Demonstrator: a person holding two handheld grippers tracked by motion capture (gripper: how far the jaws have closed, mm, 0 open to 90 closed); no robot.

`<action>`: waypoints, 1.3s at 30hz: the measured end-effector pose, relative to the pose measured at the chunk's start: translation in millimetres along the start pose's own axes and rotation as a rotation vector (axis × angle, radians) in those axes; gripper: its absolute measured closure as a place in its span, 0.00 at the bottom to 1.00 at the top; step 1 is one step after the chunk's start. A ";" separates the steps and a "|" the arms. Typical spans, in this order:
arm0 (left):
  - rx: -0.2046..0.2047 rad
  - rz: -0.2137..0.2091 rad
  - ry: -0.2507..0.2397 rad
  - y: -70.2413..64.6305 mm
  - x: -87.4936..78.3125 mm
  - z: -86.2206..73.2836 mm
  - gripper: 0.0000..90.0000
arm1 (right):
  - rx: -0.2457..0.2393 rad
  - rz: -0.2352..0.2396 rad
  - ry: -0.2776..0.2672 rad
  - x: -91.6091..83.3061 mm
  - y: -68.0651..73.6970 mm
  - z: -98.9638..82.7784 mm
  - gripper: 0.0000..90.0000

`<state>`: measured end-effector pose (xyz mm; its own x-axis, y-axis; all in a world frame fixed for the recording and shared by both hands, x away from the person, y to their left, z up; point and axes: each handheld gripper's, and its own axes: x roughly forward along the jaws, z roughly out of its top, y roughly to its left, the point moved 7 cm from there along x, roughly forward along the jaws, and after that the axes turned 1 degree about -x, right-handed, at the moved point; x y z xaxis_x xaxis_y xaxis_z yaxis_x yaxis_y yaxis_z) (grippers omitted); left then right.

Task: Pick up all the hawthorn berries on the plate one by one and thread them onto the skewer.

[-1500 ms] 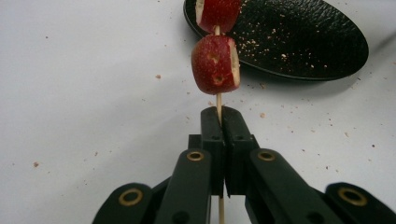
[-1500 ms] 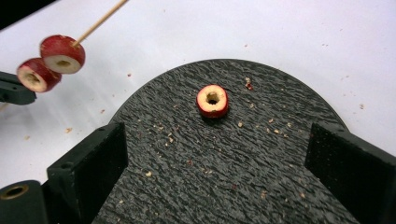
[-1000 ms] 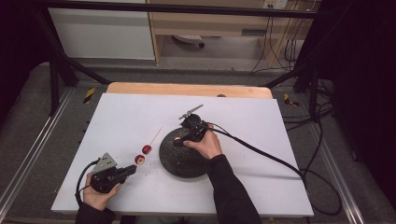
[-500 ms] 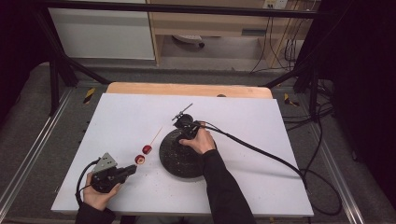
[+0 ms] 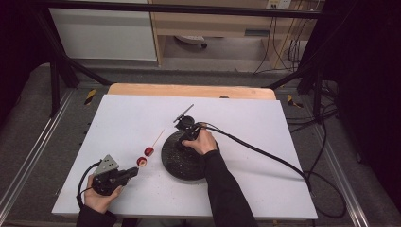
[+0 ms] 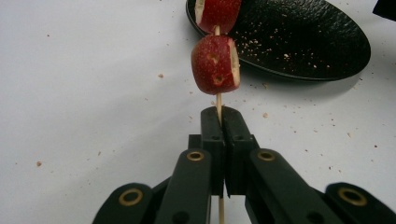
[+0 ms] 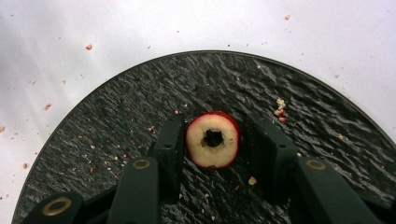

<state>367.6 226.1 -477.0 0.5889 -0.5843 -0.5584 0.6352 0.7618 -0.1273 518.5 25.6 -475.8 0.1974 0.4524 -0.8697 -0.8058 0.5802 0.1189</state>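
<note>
My left gripper (image 6: 222, 116) is shut on a thin wooden skewer (image 6: 218, 100) and holds it low over the white table. A red-skinned apple piece (image 6: 215, 65) is threaded on the skewer, and a second piece (image 6: 217, 11) sits farther along. In the high view this gripper (image 5: 134, 171) is at the front left. My right gripper (image 7: 212, 149) points down onto the black plate (image 7: 140, 102). Its jaws have just been closing and now grip a cored apple slice (image 7: 213, 146), cut face up, that lies between them. In the high view the right gripper (image 5: 182, 144) stands over the plate (image 5: 177, 163).
Crumbs (image 7: 280, 112) are scattered on the plate and on the white table (image 5: 265, 189). The right gripper's cable (image 5: 265, 153) trails across the table to the right edge. A wooden strip (image 5: 142, 90) borders the far side.
The right gripper has shifted a little to the left and dipped toward the plate. The left hand and its skewer have not moved.
</note>
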 end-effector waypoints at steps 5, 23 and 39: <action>0.000 0.000 0.000 0.3 0.0 0.0 0.98 | 0.010 0.001 0.010 -0.2 -0.7 -0.3 0.68; 0.006 0.002 -0.002 -0.7 -0.9 0.4 0.98 | 0.088 0.012 -0.023 -17.7 3.6 2.1 0.69; 0.007 0.001 -0.007 -3.4 -0.2 1.4 0.98 | 0.177 0.040 -0.140 -43.5 9.1 -16.9 0.69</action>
<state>366.1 223.2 -475.3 0.5928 -0.5854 -0.5531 0.6378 0.7605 -0.1214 493.2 -0.2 -444.9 0.2525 0.5599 -0.7892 -0.7064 0.6641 0.2451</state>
